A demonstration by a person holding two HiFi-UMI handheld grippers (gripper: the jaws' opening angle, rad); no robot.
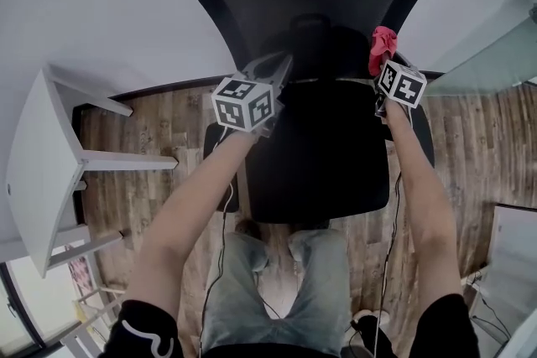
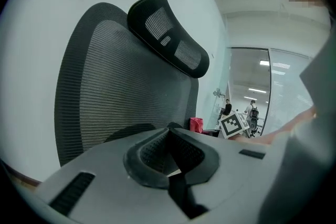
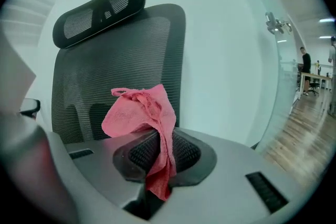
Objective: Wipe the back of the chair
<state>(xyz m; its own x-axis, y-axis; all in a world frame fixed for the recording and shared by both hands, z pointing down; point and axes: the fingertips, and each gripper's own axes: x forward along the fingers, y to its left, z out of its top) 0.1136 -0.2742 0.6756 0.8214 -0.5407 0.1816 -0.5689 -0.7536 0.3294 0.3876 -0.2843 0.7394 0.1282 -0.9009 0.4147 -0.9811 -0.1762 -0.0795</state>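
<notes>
Right tool [image 3: 160,152] clamps pink cloth [image 3: 139,113]; cloth bunch stands above jaws. Left tool [image 2: 169,152] closed, holds nothing. Chair back [image 3: 121,55] upright, straight ahead of both tools, near, seemingly not touched. Cloth faces right part of mesh, so right arm likely wipes.

the chair back [image 3: 126,55] is fine black mesh, ribbed and matt, in a smooth dark frame. the cloth [image 3: 140,113] is pink, soft, loosely woven and crumpled. the left gripper [image 2: 169,136] and right gripper [image 3: 160,139] have smooth matt grey plastic shells with ribbed black pads [image 2: 152,149]. the floor [image 1: 159,155] is wood-grain plank, dull-sheened.
</notes>
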